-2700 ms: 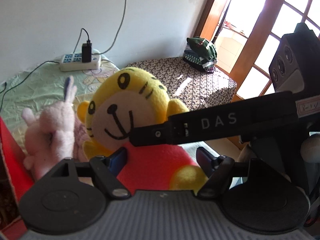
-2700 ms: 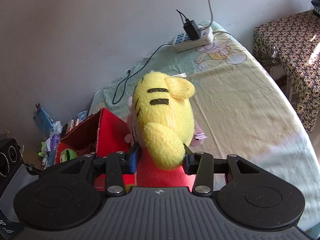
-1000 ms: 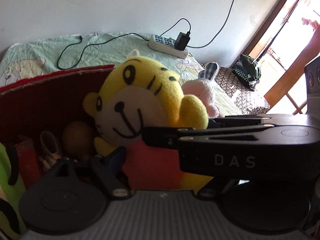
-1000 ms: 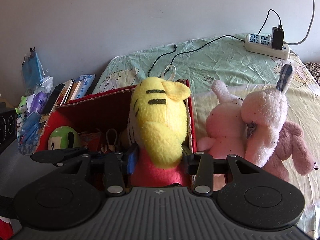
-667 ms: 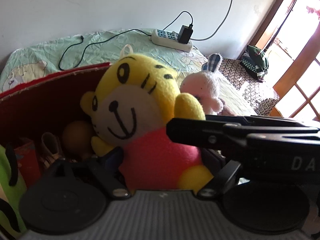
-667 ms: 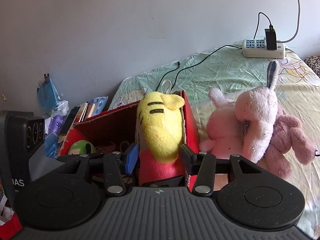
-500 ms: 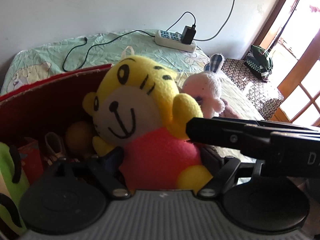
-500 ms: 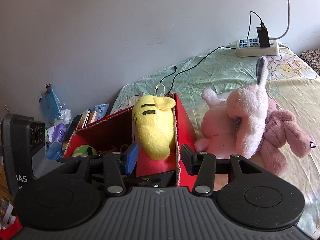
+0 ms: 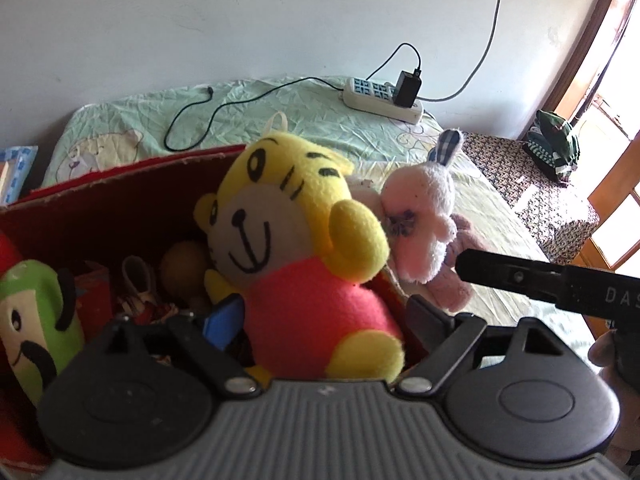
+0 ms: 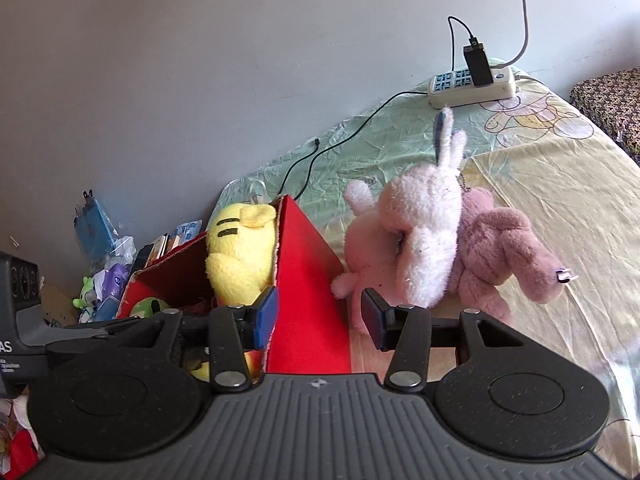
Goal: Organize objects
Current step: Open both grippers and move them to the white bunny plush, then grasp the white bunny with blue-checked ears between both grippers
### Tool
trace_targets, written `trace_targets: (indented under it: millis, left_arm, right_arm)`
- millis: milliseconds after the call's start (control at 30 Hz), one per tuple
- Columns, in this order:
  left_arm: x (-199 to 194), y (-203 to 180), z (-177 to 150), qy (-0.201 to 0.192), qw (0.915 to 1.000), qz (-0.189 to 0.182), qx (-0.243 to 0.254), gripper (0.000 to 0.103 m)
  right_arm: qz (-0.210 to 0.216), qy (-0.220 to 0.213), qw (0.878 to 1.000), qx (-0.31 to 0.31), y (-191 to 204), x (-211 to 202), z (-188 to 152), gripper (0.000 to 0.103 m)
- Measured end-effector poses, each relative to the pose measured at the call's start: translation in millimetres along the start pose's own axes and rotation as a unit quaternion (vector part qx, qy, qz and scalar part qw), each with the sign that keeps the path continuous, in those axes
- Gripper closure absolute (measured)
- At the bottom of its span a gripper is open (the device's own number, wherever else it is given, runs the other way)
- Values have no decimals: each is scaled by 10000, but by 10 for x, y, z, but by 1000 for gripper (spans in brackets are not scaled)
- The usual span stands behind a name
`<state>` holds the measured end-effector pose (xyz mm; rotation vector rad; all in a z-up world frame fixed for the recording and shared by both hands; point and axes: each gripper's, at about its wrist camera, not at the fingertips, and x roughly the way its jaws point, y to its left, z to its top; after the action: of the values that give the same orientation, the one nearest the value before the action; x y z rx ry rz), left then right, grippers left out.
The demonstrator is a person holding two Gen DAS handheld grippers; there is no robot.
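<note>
A yellow tiger plush (image 9: 288,220) in a red shirt sits upright inside a red cardboard box (image 9: 120,200), leaning against the box's right-hand wall. The box rests on a bed (image 10: 560,168) covered with a pale green and yellow cartoon sheet.

In the left wrist view, the left claw (image 9: 324,316) has its two fingers spread wide on either side of the tiger's red body. The blue pad on the left finger lies close to the plush; whether it touches cannot be told, and the right finger stands clear. Also in the box are a green plush with a moustached face (image 9: 36,320) at the far left and a brown ball (image 9: 184,264) behind the tiger.

In the right wrist view, the right claw (image 10: 318,316) is spread apart and empty, straddling the box's red wall (image 10: 308,292), with one finger over the box and the other outside it.

Just outside the box, on the bed, lie a light pink bunny plush (image 10: 424,232) with one blue-lined ear, a pale pink plush (image 10: 364,248) touching it, and a mauve plush (image 10: 504,248) pressed against its other side. A white power strip (image 10: 472,84) with a black charger plugged in sits near the wall.
</note>
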<state>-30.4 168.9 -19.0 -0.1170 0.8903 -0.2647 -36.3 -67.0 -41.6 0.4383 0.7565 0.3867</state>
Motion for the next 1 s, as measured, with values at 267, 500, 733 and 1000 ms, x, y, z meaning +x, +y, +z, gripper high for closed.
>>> trace_targets:
  millis: [267, 500, 733, 1000]
  left_arm:
    - [-282, -416, 110, -468, 9988, 51, 94, 15]
    - [-81, -1000, 116, -473, 9977, -78, 477, 15]
    - [288, -1417, 63, -255, 9976, -88, 635, 15]
    - [762, -1598, 52, 7, 9992, 71, 390, 15]
  right_arm:
    - [-60, 165, 9994, 302, -471, -85, 106, 54]
    - [-79, 305, 9989, 348, -829, -137, 173, 54]
    - [-164, 431, 9984, 328, -1227, -109, 292, 54]
    - [29, 676, 9970, 366, -1608, 41, 486, 56]
